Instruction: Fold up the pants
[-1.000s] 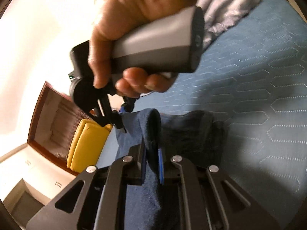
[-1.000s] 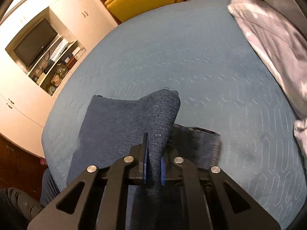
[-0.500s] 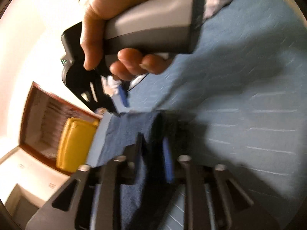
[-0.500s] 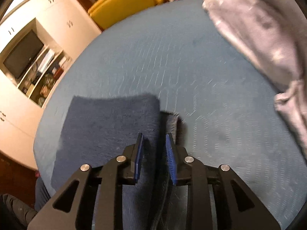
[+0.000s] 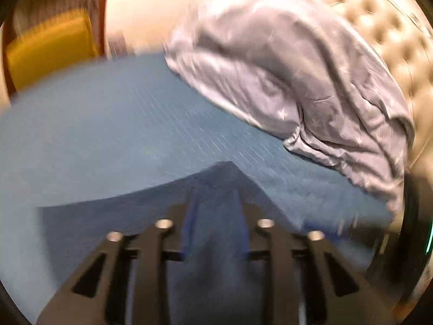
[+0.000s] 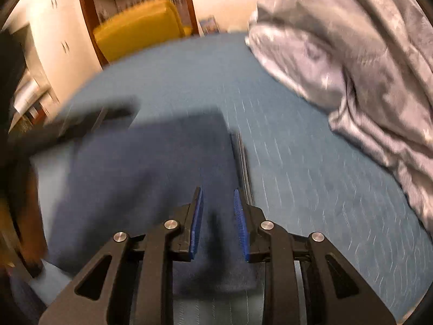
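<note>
- Dark navy knit pants (image 6: 151, 178) lie folded flat on the blue quilted bedspread (image 6: 311, 189), near its front edge; crumpled grey star-print blanket (image 6: 365, 67) sits well apart at the back right.
- Right gripper (image 6: 217, 218): blue-padded jaws spread, nothing between them, hovering over the pants' right edge.
- Left gripper (image 5: 215, 219): jaws spread too, over a corner of the pants (image 5: 222, 189); view blurred, no pinch visible.
- Handling, as a guess: soft, limp, light fabric, not fragile and not slippery; it will sag and drape, so a single layer could slip out of the stack.
- Best hold: pinch all layers at a folded edge or corner, one gripper per corner.
- Yellow upholstered chair (image 6: 140, 29) stands beyond the bed.
- No brand, label or writing readable.
</note>
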Tool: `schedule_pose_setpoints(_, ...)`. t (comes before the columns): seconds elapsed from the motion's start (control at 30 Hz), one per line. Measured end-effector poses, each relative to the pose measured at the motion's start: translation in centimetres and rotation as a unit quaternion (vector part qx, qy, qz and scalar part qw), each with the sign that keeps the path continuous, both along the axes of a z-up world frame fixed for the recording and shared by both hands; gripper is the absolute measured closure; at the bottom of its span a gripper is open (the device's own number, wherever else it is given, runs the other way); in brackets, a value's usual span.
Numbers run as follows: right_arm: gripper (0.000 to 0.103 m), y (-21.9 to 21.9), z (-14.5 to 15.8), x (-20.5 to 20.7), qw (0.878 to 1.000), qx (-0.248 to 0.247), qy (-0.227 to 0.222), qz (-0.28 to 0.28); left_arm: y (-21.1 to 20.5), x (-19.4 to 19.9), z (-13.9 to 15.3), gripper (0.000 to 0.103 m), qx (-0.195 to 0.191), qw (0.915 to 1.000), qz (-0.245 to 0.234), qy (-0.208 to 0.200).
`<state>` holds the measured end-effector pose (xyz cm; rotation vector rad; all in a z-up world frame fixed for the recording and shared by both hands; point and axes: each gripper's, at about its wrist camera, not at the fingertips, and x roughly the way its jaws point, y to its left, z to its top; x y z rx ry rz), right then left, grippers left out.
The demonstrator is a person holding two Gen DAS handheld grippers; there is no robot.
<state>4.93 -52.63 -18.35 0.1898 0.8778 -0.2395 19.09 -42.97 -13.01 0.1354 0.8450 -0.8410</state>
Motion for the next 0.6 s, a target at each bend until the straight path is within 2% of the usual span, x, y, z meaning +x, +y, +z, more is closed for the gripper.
schedule_pose_setpoints(0.03, 0.078, 0.0, -0.6, -0.2, 1.0, -0.004, 0.008, -0.011, -1.7, 1.7, -1.3, 0.087, 0.018, 0.9995, -0.012, 0.025)
schedule_pose_setpoints(0.13, 0.078, -0.1, -2.2, -0.8, 1.0, 0.001, 0.019, -0.025, -5.3, 2.6, -5.0, 0.089, 0.054, 0.9962, -0.042, 0.054)
schedule_pose_setpoints(0.23, 0.077, 0.4, -2.5, -1.0, 0.999, -0.022, 0.022, -0.034, -8.4, 2.9, -8.1, 0.089, 0.089, 0.9938, -0.037, 0.055)
schedule_pose_setpoints(0.33, 0.077, 0.3, -2.6, -1.1, 0.999, -0.015, 0.022, -0.042, -8.9, 2.9, -8.2, 0.089, 0.096, 0.993, -0.036, 0.058)
schedule_pose_setpoints(0.43, 0.077, 0.4, -2.7, -1.1, 0.999, -0.02, 0.023, -0.039, -8.5, 3.2, -7.1, 0.089, 0.08, 0.9934, -0.037, 0.073)
schedule_pose_setpoints(0.53, 0.077, 0.5, -2.6, -1.3, 0.999, -0.019, 0.022, -0.041, -7.3, 2.2, -4.7, 0.089, 0.056, 0.9966, -0.036, 0.049)
schedule_pose_setpoints(0.6, 0.077, 0.4, -2.7, -1.2, 0.999, -0.018, 0.022, -0.042, -7.0, 1.5, -4.9, 0.089, 0.065, 0.9963, -0.032, 0.046)
